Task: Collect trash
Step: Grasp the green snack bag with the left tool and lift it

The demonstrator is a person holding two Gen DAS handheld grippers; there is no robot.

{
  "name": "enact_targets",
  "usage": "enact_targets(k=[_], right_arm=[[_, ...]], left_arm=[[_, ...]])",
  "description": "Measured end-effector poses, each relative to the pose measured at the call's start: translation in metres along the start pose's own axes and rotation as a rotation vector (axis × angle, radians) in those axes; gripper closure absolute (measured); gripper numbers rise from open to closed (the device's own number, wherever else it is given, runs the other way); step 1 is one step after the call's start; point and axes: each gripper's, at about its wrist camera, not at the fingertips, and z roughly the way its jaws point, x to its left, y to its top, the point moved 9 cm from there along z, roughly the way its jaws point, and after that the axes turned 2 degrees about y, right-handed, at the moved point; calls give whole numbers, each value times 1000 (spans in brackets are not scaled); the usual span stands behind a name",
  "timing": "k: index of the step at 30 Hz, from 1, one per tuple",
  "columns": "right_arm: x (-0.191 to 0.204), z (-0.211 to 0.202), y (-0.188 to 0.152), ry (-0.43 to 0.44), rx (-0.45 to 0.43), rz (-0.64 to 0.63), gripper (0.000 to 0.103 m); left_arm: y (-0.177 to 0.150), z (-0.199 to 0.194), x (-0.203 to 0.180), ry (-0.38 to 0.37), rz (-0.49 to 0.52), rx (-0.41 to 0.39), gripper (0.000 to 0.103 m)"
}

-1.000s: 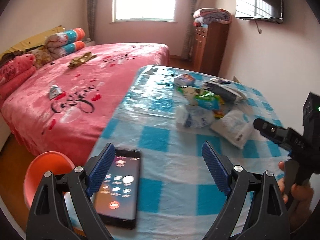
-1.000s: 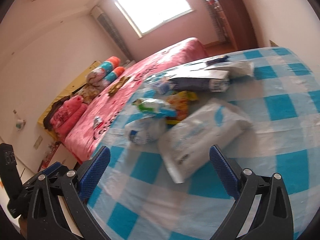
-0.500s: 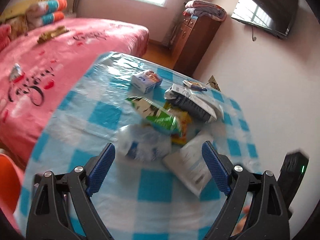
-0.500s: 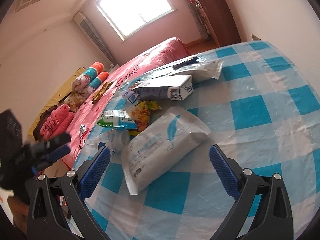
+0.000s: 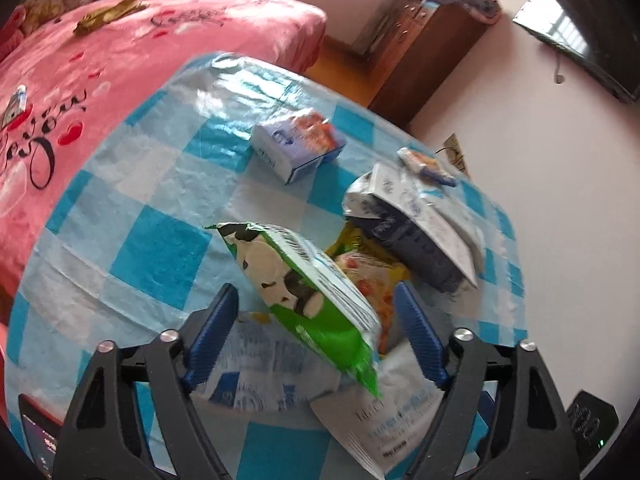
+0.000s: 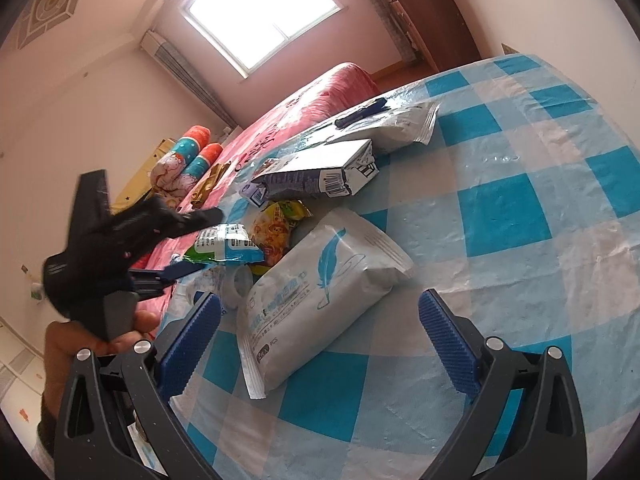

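Note:
A heap of trash lies on a blue-checked table (image 5: 152, 264). My left gripper (image 5: 316, 332) is open, its fingers either side of a green and white snack bag (image 5: 308, 284) that lies on a crumpled clear wrapper (image 5: 260, 372). My right gripper (image 6: 320, 340) is open around a white tissue pack (image 6: 320, 292), a little above it. A yellow snack bag (image 6: 276, 228), a dark carton (image 6: 316, 176), a white pouch (image 6: 396, 128) and a small purple box (image 5: 296, 144) lie beyond. The left gripper shows in the right wrist view (image 6: 196, 240).
A pink bed (image 5: 120, 52) runs along the table's left side. A phone (image 5: 36, 436) lies at the table's near left corner. A wooden cabinet (image 5: 424, 44) and a wall TV (image 5: 584, 40) are behind. A pen (image 6: 360, 114) lies at the far edge.
My left gripper has moved forward and down from the phone over to the trash heap, its fingers now astride the green bag. My right gripper has closed in on the tissue pack.

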Motion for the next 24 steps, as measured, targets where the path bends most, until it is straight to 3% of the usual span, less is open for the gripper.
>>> enact_targets(k=[5, 9, 19, 24], right_arm=[[-3, -2, 2, -5, -4, 1, 6], [-10, -2, 4, -9, -3, 19, 20], [-30, -8, 4, -39, -1, 69, 26], [-35, -7, 5, -70, 13, 61, 26]], left_arm=[[1, 17, 0, 10, 1, 17, 48], [-10, 21, -5, 27, 58, 47, 59], [-70, 5, -38, -41, 216, 112, 61], [-99, -6, -49, -108, 223, 147, 65]])
